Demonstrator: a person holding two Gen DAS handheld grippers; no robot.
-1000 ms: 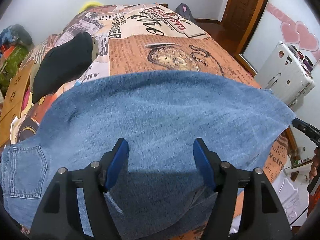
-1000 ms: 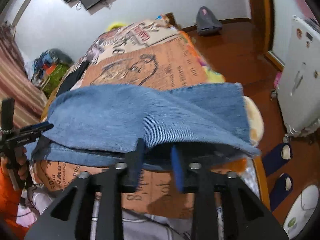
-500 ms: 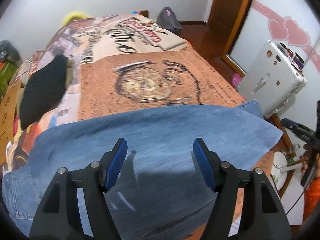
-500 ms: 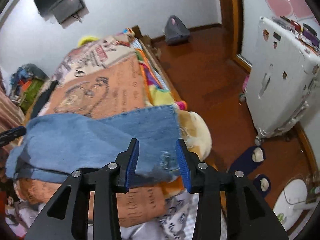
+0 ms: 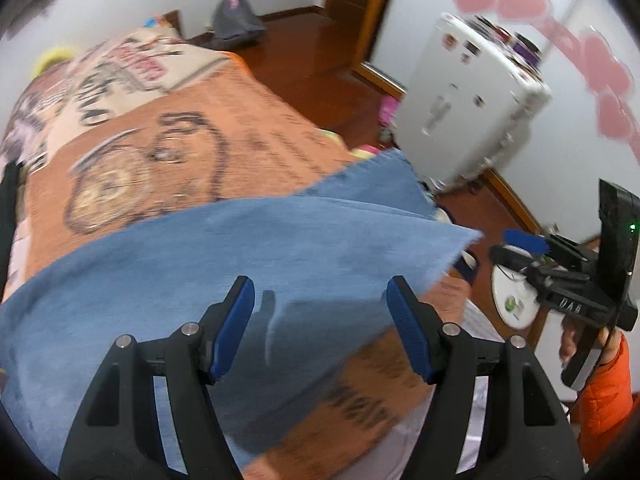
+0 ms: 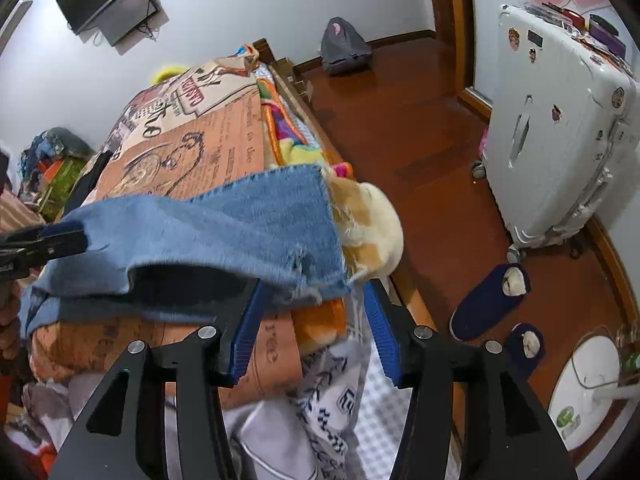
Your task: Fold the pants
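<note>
Blue denim pants lie across the near end of a bed with an orange printed cover. In the left wrist view my left gripper is open above the pant legs, touching nothing. In the right wrist view the frayed leg hems lie at the bed's right edge; the upper layer arches over a dark gap. My right gripper is open, its fingertips just below the hem corner. The right gripper also shows at the right of the left wrist view; the left gripper shows at the left edge of the right wrist view.
A white suitcase stands on the wooden floor right of the bed. Dark slippers and a white round appliance lie on the floor. A plush toy sits at the bed edge. A grey backpack is by the far wall.
The right gripper was nearly shut at the hem one second ago and now stands open wider below it. Both views swung right, toward the leg ends. The left gripper stayed open.
</note>
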